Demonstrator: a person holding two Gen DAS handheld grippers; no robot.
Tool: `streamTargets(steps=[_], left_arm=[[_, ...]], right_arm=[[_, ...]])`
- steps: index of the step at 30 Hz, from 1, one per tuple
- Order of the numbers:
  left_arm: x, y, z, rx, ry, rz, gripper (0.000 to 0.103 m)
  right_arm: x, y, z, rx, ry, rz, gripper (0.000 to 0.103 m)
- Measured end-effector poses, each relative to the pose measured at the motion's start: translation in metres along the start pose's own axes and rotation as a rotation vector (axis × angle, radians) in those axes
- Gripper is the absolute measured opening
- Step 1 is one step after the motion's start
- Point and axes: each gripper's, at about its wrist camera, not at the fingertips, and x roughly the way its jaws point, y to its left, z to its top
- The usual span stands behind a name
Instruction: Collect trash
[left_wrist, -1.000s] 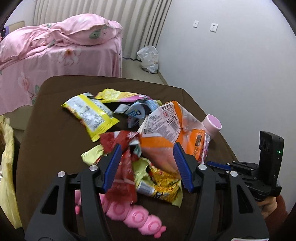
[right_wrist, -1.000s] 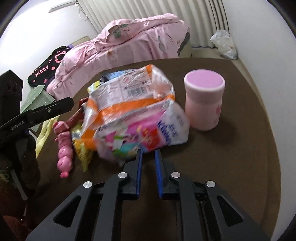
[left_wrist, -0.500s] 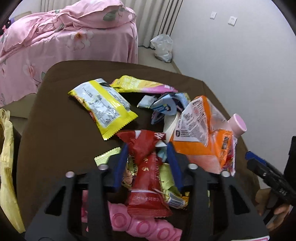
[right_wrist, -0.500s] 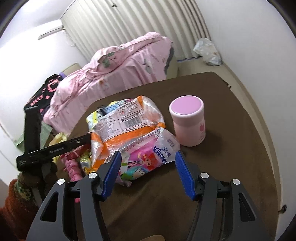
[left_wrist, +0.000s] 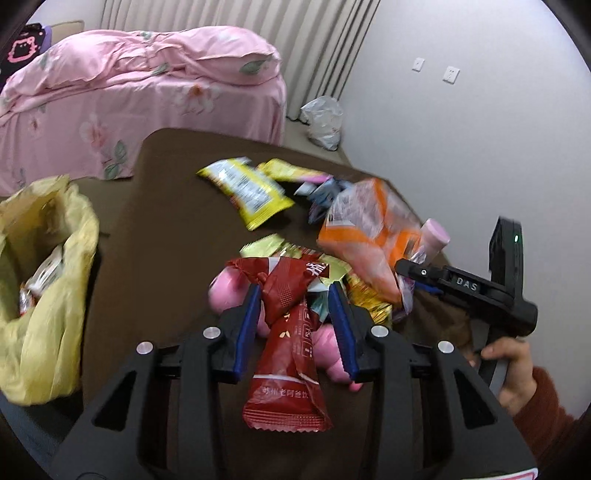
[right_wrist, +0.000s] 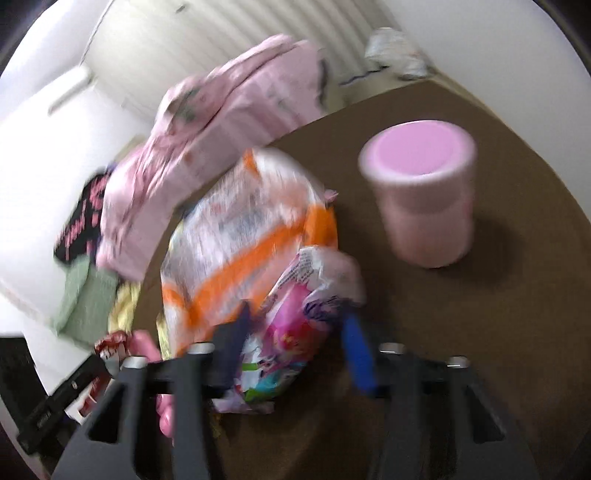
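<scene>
My left gripper (left_wrist: 294, 295) is shut on a red snack wrapper (left_wrist: 288, 350), which hangs down between its blue pads above the brown table (left_wrist: 155, 221). A yellow trash bag (left_wrist: 55, 258) gapes open at the left with some wrappers inside. In the blurred right wrist view, my right gripper (right_wrist: 295, 314) is closing its jaws on a pink tissue pack (right_wrist: 291, 332), and both pads touch it. An orange-and-clear bag (right_wrist: 240, 251) leans against the pack. The right gripper's finger (left_wrist: 406, 267) also shows beside that orange bag (left_wrist: 369, 236).
A pink lidded cup (right_wrist: 424, 192) stands right of the pile. A yellow wrapper (left_wrist: 247, 192), smaller wrappers and a pink toy (left_wrist: 229, 291) lie on the table. A pink-covered bed (left_wrist: 147, 92) is behind, with a white plastic bag (left_wrist: 321, 118) on the floor by the wall.
The left gripper closed on the red wrapper and swung left, bringing the yellow trash bag into view. The right gripper opened wide, rolled, and has come in around the tissue pack.
</scene>
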Motion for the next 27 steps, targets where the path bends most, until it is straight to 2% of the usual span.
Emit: streamTargets(steps=[2, 5, 13, 18, 19, 22, 24, 27], left_arm=[[-0.002, 0.005, -0.01, -0.012, 0.017, 0.0, 0.036], [-0.004, 0.008, -0.022, -0.014, 0.034, -0.005, 0.036], [-0.015, 0.015, -0.036, -0.051, 0.044, -0.055, 0.036], [-0.02, 0.011, -0.039, -0.053, 0.05, -0.078, 0.038], [-0.02, 0.011, -0.039, -0.052, 0.048, -0.077, 0.038], [-0.027, 0.01, -0.037, -0.047, 0.028, -0.057, 0.044], [-0.031, 0.01, -0.036, -0.04, 0.012, -0.041, 0.046], [-0.039, 0.013, -0.035, -0.043, -0.015, -0.013, 0.048]], right_arm=[[0.0, 0.015, -0.004, -0.087, 0.008, -0.02, 0.025], [-0.013, 0.03, -0.007, -0.183, -0.004, -0.033, 0.02], [-0.085, 0.043, -0.013, -0.392, -0.067, -0.151, 0.017], [-0.095, 0.067, -0.031, -0.631, 0.019, -0.278, 0.017], [-0.093, 0.072, -0.036, -0.658, 0.039, -0.263, 0.019], [-0.091, 0.074, -0.041, -0.631, 0.063, -0.142, 0.045], [-0.093, 0.076, -0.045, -0.627, 0.053, -0.09, 0.047], [-0.097, 0.081, -0.053, -0.649, 0.042, -0.041, 0.058]])
